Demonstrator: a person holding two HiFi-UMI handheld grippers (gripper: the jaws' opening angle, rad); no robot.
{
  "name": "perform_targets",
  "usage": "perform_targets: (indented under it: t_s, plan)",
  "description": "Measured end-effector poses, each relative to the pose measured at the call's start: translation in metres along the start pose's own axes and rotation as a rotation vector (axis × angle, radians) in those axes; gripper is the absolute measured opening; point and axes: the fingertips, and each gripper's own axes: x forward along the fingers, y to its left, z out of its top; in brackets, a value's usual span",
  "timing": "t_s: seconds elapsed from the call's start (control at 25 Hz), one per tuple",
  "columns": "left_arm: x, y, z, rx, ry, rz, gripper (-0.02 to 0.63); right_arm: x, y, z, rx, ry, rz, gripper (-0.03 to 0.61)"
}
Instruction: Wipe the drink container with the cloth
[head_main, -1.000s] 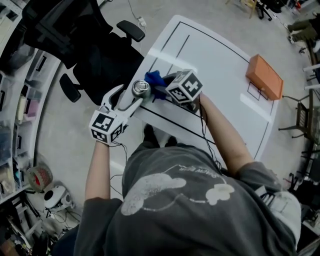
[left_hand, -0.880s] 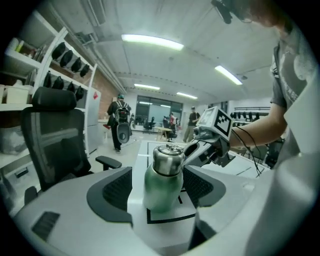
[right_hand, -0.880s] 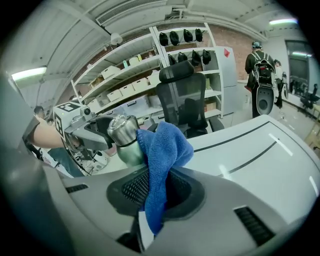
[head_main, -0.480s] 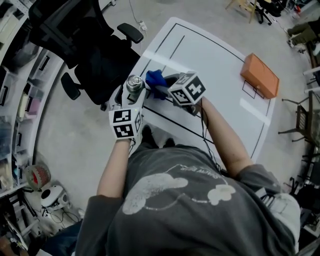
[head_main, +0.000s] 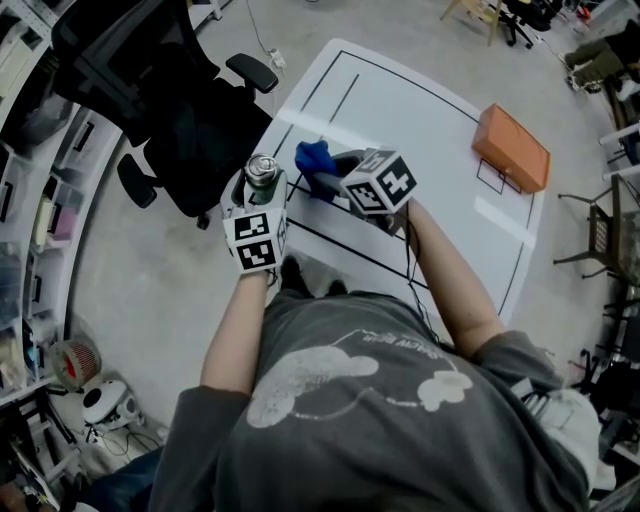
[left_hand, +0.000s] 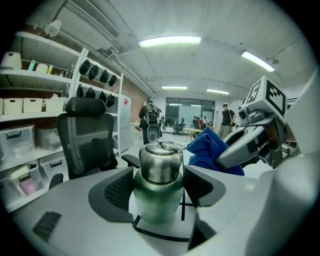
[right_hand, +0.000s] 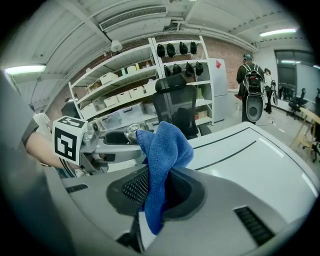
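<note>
Right now the drink container (left_hand: 157, 170) stands upright at the table's (head_main: 420, 110) near-left corner, long axis vertical, between the left gripper's (left_hand: 159, 187) closing jaws, whose pads meet its green sides. Just to its right, the right gripper (right_hand: 157, 192) pinches the blue cloth (right_hand: 162, 145); whether the cloth touches the container is unclear, and nothing stands between them. An office chair (head_main: 190, 130) sits behind and an orange box (head_main: 511, 148) well apart
</note>
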Motion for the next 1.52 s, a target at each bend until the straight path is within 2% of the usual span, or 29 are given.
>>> perform_targets:
  t_s: [0.32, 0.56, 0.76, 1.04, 1.2, 1.32, 1.52]
  plan:
    - [0.0, -0.004, 0.001, 0.081, -0.01, -0.193, 0.305, 0.014, -0.005, 0.021, -0.035, 0.01, 0.025, 0.058]
    - [-0.001, -0.004, 0.001, 0.143, 0.011, -0.338, 0.305, 0.037, 0.0, 0.04, -0.09, 0.027, 0.086, 0.058]
    - [-0.003, -0.003, 0.001, 0.199, 0.025, -0.47, 0.305, 0.055, 0.017, 0.049, -0.162, 0.05, 0.187, 0.058]
    - [-0.002, -0.003, 0.002, 0.286, 0.053, -0.656, 0.305, 0.07, 0.022, 0.055, -0.307, 0.095, 0.256, 0.058]
    - [-0.003, -0.003, 0.001, 0.311, 0.052, -0.716, 0.305, 0.075, 0.02, 0.055, -0.299, 0.126, 0.321, 0.057]
    - [-0.003, -0.003, 0.001, 0.329, 0.049, -0.766, 0.305, 0.083, 0.014, 0.056, -0.281, 0.148, 0.331, 0.056]
    - [-0.004, -0.001, 0.0, 0.364, 0.054, -0.859, 0.305, 0.096, 0.009, 0.052, -0.182, 0.18, 0.386, 0.054]
